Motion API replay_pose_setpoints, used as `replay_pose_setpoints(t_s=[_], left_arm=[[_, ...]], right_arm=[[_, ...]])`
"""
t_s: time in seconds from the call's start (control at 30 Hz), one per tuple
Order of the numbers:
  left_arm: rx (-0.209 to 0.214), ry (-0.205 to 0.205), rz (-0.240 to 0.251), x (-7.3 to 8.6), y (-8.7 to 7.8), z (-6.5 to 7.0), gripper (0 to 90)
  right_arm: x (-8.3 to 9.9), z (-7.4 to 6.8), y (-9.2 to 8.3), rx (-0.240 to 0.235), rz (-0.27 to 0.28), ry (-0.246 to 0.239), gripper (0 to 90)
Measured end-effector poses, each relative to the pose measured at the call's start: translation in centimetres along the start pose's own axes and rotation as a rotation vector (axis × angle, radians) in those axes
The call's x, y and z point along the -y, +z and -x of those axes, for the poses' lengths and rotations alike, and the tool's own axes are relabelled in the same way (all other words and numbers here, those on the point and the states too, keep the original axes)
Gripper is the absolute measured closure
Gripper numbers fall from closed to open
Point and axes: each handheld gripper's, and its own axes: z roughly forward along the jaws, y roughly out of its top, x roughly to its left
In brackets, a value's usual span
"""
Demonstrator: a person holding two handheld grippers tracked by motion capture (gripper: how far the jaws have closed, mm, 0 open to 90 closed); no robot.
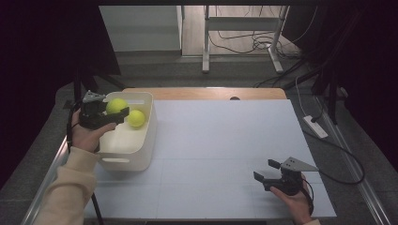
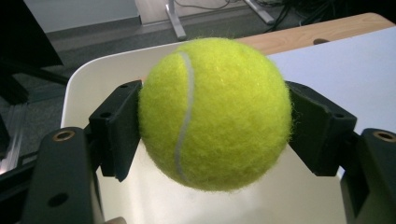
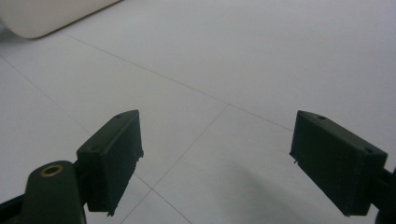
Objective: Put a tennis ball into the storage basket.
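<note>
— Yellow felt, that was what showed first: the tennis ball (image 2: 212,114) sat clamped between the two black jaws of the left hand-held gripper (image 1: 112,114), the pads pressing it at opposite sides, about on its widest line.

— And where was it, exactly?

— Held in the air above the far left end of the white bin (image 1: 141,150), which stood on the left part of the counter (image 1: 220,140). A second tennis ball (image 1: 136,118) lay just beside it, lower and apparently inside the bin near its far wall; whether the two touched I couldn't tell.

— How would you have expected the held ball to handle?

— Light, I'd have judged, and springy. The fuzzy cover should have given the pads good friction, so slipping looked unlikely. Being round, though, it would roll the moment it was set free, and bounce if dropped from a height.

— So the grip was a sound one?

— It seemed so: taken across the middle, the ball had no slope to squirt out along. A hold nearer the top or bottom would probably have squeezed it out.

— The other hand?

— The right hand-held gripper (image 1: 265,170) rested low over the counter's near right corner, jaws standing wide apart with nothing between them, well apart from the bin.
</note>
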Motion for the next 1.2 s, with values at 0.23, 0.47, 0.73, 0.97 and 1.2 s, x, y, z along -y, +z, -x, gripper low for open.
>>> replay_pose_setpoints(t_s=[0.23,0.47,0.73,0.97,1.2], left_arm=[[-0.009,-0.003,-0.039,-0.3,0.8,-0.3,26.4],[-0.009,-0.006,-0.077,-0.3,1.6,-0.5,26.3],[-0.015,-0.014,-0.113,-0.3,2.2,-0.8,26.3],[-0.035,-0.009,-0.127,-0.3,2.5,-0.8,26.2],[-0.061,-0.008,-0.141,-0.2,2.5,-1.1,26.0]], right_arm=[[0.0,0.0,0.0,0.000,0.001,0.001,16.5],[0.0,0.0,0.0,0.000,-0.001,0.000,16.5],[0.0,0.0,0.0,0.004,0.000,0.006,16.5],[0.0,0.1,0.0,0.003,-0.001,0.004,16.5],[0.0,0.1,0.0,0.001,0.001,0.005,16.5]])
